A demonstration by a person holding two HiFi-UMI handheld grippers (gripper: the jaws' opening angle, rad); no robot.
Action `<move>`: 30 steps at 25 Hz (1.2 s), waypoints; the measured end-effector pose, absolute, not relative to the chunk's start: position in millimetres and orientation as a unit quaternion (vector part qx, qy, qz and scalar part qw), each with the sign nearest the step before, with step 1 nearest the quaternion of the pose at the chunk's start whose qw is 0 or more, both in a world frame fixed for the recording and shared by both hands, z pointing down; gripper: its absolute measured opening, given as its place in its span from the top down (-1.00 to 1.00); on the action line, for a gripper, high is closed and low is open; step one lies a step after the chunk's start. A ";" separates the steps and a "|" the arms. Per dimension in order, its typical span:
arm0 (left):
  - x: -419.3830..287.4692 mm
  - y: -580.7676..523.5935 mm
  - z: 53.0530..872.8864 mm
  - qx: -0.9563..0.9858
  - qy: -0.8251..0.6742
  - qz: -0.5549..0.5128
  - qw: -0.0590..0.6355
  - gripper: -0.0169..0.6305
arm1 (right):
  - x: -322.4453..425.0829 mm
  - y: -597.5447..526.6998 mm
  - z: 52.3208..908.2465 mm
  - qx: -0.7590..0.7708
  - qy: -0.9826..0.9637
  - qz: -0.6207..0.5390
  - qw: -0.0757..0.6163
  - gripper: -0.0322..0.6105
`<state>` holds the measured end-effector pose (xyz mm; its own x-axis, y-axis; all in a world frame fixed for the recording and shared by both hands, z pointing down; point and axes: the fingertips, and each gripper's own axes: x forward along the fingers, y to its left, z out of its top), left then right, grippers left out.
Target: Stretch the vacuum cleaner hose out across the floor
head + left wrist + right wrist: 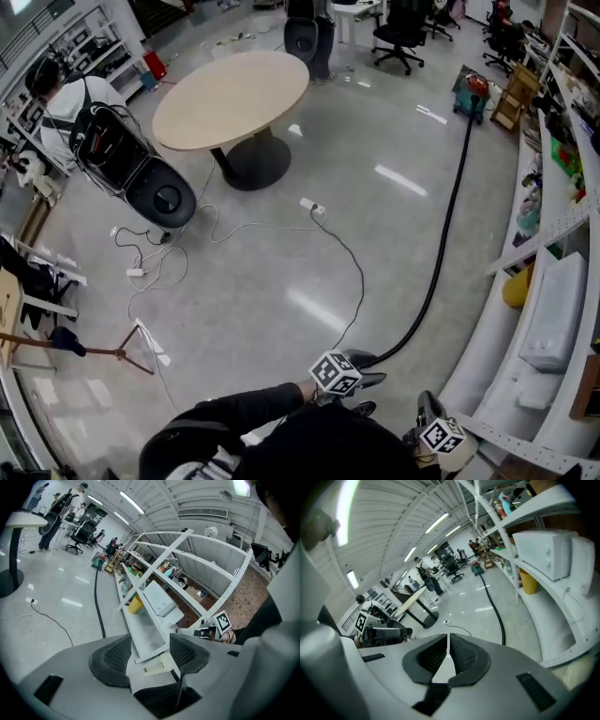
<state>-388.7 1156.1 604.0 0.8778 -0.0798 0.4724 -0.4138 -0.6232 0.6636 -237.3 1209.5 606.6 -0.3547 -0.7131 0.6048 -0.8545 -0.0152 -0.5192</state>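
Now: left claw (149, 654) released, empty; right claw (447, 657) clenched, empty. Black hose (441, 253) on floor (272, 309) ahead of both.

Light: we see a bright room, long ceiling lamps (131, 502) shine white | Glare: white streaks on the floor (394, 244) right of the round table (232, 98) | Shadow: soft, under that table | Edges: gripper views bend, corners go black | Focus: we find things sharp
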 end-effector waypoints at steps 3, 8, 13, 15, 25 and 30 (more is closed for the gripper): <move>-409.4 1162.0 594.7 0.876 -0.166 0.207 0.403 0.11 | -273.5 1193.5 585.5 0.517 -0.754 0.387 0.119 0.81; -409.7 1186.2 573.2 0.873 -0.225 0.192 0.389 0.11 | -299.0 1199.4 554.0 0.441 -0.835 0.277 0.180 0.81; -371.3 1233.2 557.2 0.875 -0.258 0.170 0.373 0.11 | -278.8 1232.3 542.0 0.422 -0.861 0.216 0.183 0.83; -360.2 1255.0 551.5 0.873 -0.264 0.168 0.374 0.11 | -272.0 1251.4 539.8 0.421 -0.863 0.219 0.173 0.84; -340.3 1334.3 569.2 0.837 -0.305 0.176 0.419 0.11 | -254.0 1334.8 579.1 0.379 -0.873 0.252 0.172 0.85; -334.4 1341.9 565.2 0.848 -0.273 0.191 0.412 0.11 | -243.4 1346.1 572.3 0.422 -0.854 0.253 0.171 0.85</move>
